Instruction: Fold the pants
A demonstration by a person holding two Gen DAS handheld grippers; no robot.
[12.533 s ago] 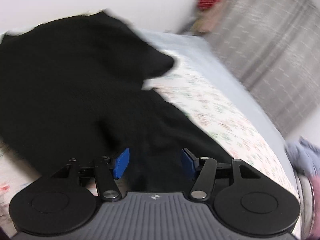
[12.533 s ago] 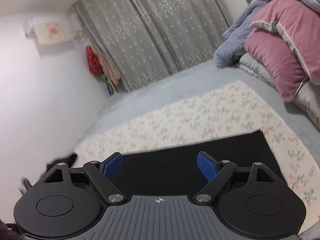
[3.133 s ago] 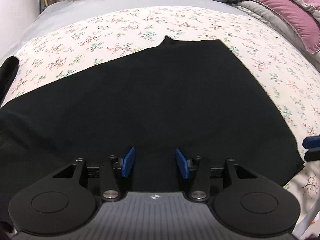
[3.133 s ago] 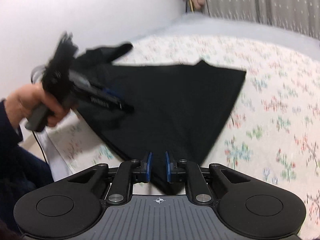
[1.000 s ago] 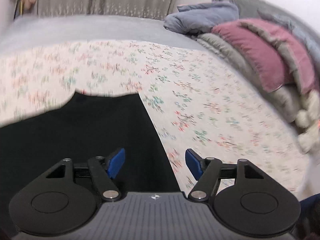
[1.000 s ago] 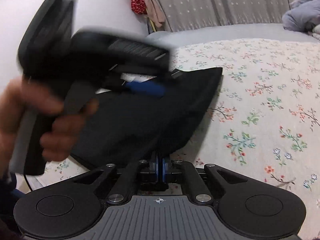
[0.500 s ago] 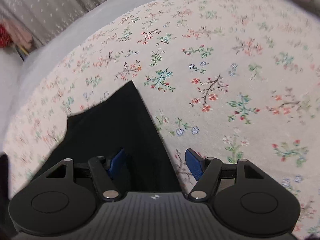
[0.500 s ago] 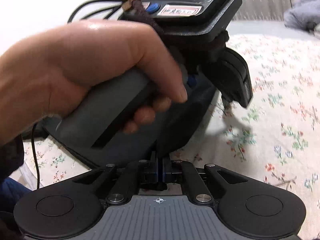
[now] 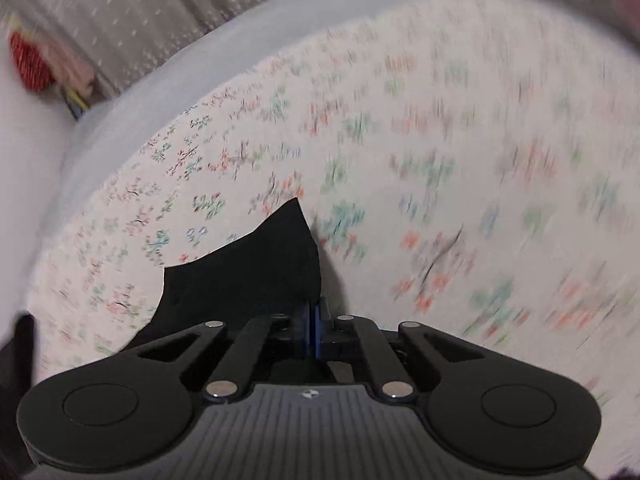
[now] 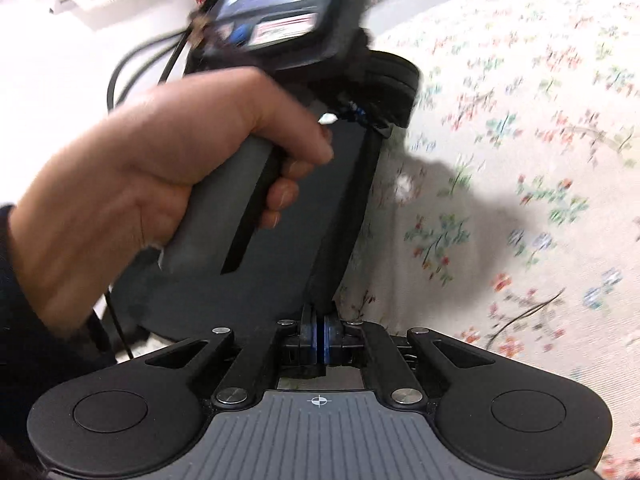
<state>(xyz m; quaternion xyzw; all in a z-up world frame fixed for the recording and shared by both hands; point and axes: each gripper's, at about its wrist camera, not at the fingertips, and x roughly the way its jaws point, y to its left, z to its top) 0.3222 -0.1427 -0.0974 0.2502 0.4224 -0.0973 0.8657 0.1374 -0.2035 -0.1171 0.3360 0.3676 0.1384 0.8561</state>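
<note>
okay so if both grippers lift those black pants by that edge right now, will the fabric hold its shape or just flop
Likely flop: the black pants curl and fold over where the left gripper pinches them. In the right wrist view the cloth hangs as a soft band from the right gripper, so expect sagging between the grips. It looks thin, probably light; slipperiness cannot be judged.

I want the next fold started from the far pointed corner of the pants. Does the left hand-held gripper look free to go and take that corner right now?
Probably not yet: the left hand-held gripper is already shut on the pants near their right edge. The pointed corner lies unobstructed ahead, but it must release first.
</note>
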